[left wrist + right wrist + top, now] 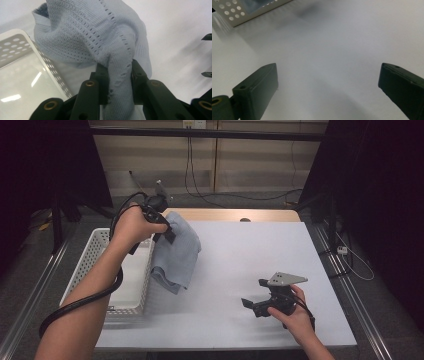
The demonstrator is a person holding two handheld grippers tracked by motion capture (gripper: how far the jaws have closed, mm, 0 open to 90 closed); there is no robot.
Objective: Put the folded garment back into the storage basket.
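A pale blue knitted cloth [176, 254] hangs in the air above the right wall of a white perforated basket [95, 265]. My left gripper [169, 232] is shut on its upper part and holds it up. In the left gripper view the knit [100, 32] is bunched and pinched between the two black jaws, my left gripper [119, 75] closed on a fold of it. My right gripper [256, 299] rests low on the white table near the front right, open. In the right gripper view my right gripper [329, 80] has bare table between its wide-apart jaws.
The white table [250, 250] has a wooden strip along its far edge. The basket's corner [234, 12] lies ahead of the right gripper. Cables trail over the floor behind the table. Dark curtains stand on both sides.
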